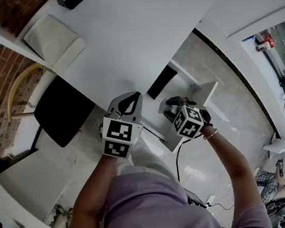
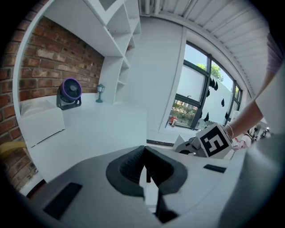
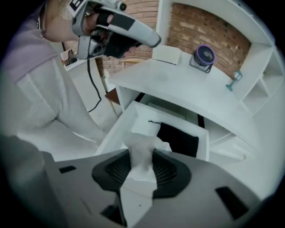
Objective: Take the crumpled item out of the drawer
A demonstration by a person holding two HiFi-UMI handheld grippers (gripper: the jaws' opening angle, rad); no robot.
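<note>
A crumpled white tissue point(image 3: 141, 149) sticks up between the pads of my right gripper point(image 3: 141, 167), which is shut on it and points steeply down above the open white drawer point(image 3: 116, 127). A black item point(image 3: 180, 139) lies in that drawer. In the head view my right gripper point(image 1: 175, 105) hangs over the drawer point(image 1: 209, 89) at the desk's front edge, and the tissue is hidden under it. My left gripper point(image 1: 130, 103) is level with the desk edge to the left. Its pads point(image 2: 133, 164) meet with nothing between them.
The white desk point(image 1: 136, 28) carries a purple fan point(image 3: 203, 57), a white box point(image 1: 54, 39) and a small lamp point(image 2: 100, 92). A black chair seat point(image 1: 62, 116) stands left of my legs. A brick wall and white shelves rise behind the desk.
</note>
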